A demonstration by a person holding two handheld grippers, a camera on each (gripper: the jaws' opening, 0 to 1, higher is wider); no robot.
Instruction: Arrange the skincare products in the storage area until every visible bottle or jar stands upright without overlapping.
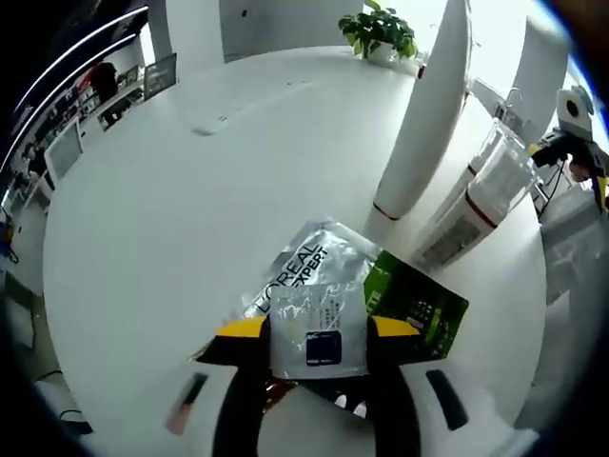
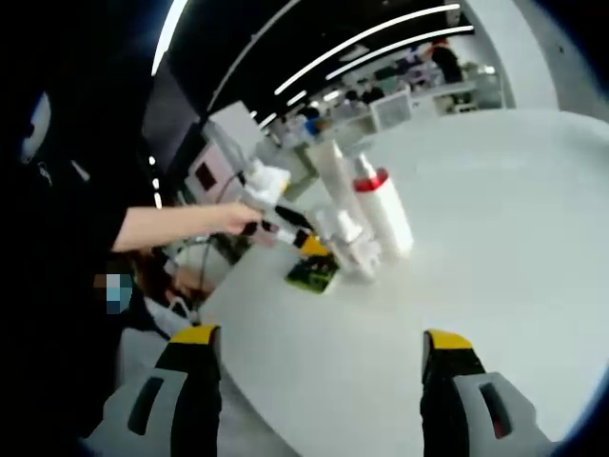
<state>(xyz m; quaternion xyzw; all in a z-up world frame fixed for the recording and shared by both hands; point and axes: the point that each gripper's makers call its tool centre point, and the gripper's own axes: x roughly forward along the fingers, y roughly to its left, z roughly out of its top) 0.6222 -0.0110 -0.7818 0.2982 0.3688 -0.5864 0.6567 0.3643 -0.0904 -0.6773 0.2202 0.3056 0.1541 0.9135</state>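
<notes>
In the left gripper view, a silver L'Oreal sachet fills the gap between my left gripper's yellow-tipped jaws, which are shut on it. Under it lies a green pack on the white table. Behind stand a tall white bottle with a red ring at its foot and a clear bottle leaning to the right. In the right gripper view, my right gripper hangs open over the table's near edge, far from the white bottles and the green pack. A person's hand holds the left gripper there.
A potted plant stands at the table's far edge. Equipment on a stand sits past the table at right. In the right gripper view, desks and screens lie beyond the table, and a person's dark sleeve is at left.
</notes>
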